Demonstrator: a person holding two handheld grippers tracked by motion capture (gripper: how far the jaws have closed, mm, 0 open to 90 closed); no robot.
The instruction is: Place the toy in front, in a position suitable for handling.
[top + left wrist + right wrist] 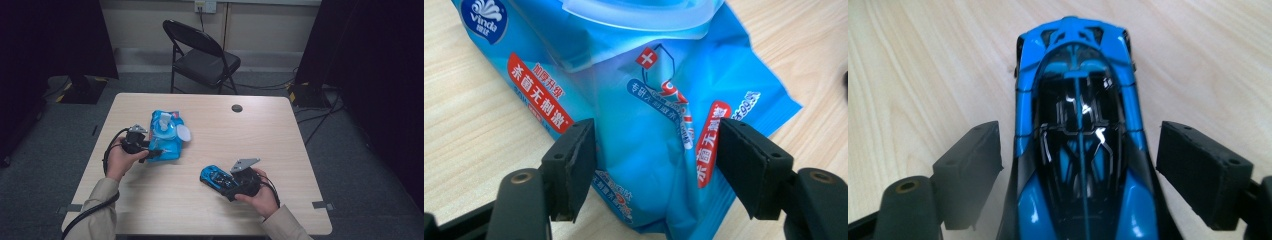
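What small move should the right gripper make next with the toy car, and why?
Probably close the right gripper: the blue toy car lies on the table between its fingers, with a gap on each side, so nothing grips it yet.

My wipes pack (659, 100) is glossy, crinkled blue plastic film with a smooth translucent plastic lid. The toy car (1080, 145) shows a high-gloss blue and black shell (reflections sharp). My table (280, 130) is matt, pale wood-grain.

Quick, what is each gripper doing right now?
Left gripper: shut on the wipes pack.
Right gripper: open, astride the blue toy car.
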